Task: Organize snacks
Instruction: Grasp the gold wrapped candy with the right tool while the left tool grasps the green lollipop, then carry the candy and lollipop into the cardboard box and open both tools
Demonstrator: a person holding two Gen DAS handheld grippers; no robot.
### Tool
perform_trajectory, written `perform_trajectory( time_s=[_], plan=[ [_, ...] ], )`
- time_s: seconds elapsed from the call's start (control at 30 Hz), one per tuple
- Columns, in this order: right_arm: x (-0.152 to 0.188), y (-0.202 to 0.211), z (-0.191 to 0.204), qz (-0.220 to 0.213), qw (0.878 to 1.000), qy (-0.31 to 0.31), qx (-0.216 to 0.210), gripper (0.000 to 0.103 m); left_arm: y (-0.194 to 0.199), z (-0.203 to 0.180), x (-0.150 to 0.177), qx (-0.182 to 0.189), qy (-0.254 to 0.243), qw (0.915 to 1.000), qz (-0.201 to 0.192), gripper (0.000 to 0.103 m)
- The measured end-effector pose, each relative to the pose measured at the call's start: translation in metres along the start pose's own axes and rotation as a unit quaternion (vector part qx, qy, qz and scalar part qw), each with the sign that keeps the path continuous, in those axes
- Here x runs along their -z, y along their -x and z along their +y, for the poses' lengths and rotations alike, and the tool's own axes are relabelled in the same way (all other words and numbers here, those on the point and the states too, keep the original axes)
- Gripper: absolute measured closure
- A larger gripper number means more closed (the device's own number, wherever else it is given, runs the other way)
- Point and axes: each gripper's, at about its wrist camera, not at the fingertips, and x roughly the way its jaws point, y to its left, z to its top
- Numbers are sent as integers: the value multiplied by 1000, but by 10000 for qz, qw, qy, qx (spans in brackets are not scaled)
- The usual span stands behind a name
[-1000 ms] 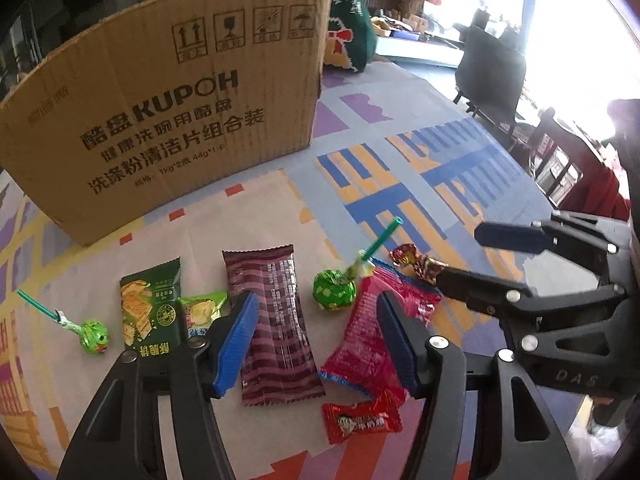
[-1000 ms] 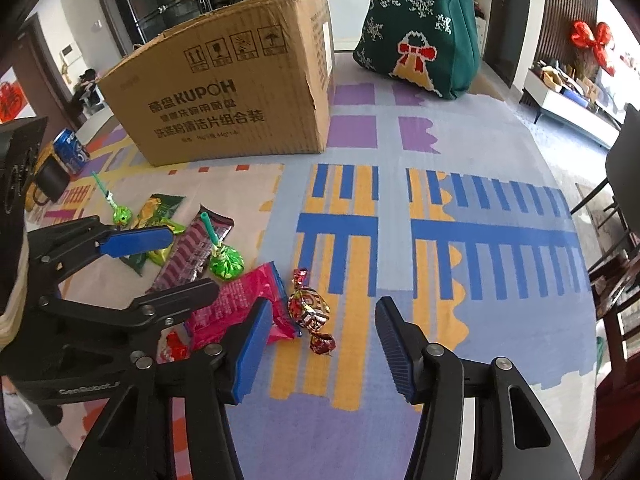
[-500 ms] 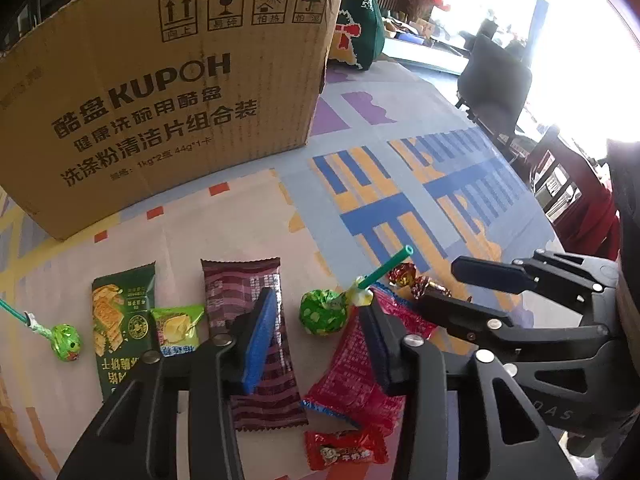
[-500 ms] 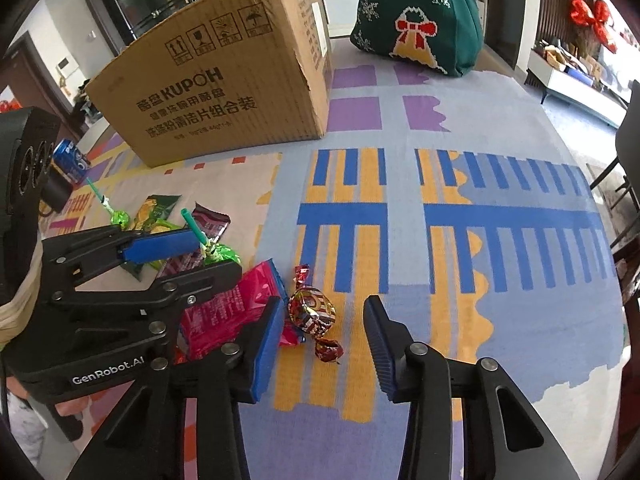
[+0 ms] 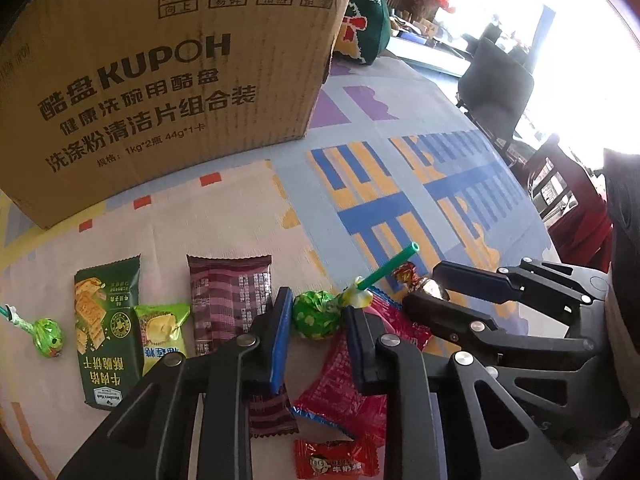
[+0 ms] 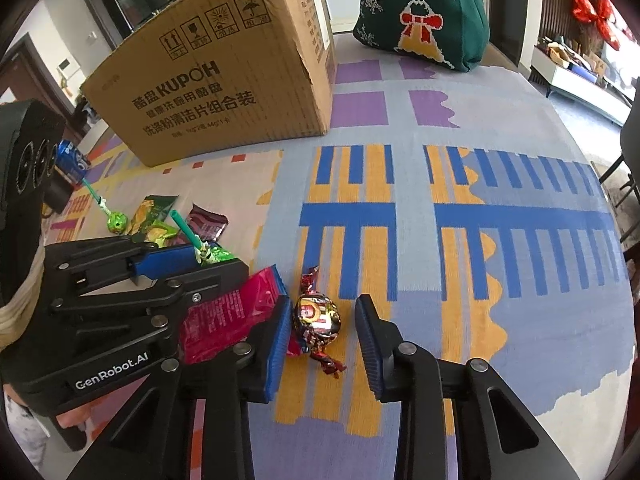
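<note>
Here we note both tongs closing. The left gripper (image 5: 314, 330) brackets the green lollipop (image 5: 316, 316) on the patterned cloth (image 5: 400, 184); its pads look just short of the wrapper. The right gripper (image 6: 323, 334) straddles the foil candy (image 6: 317, 317), left pad touching or nearly so, right pad apart. The cardboard box (image 6: 224, 80) stands behind the snacks.
</note>
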Motion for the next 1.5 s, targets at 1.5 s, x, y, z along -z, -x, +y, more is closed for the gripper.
perform_trajectory(
  time_s=[1.5],
  plan=[
    [-63, 84, 85, -1403, 9872, 692, -321, 81, 148, 49, -18, -631, 565, 9809, -1749, 78]
  ],
)
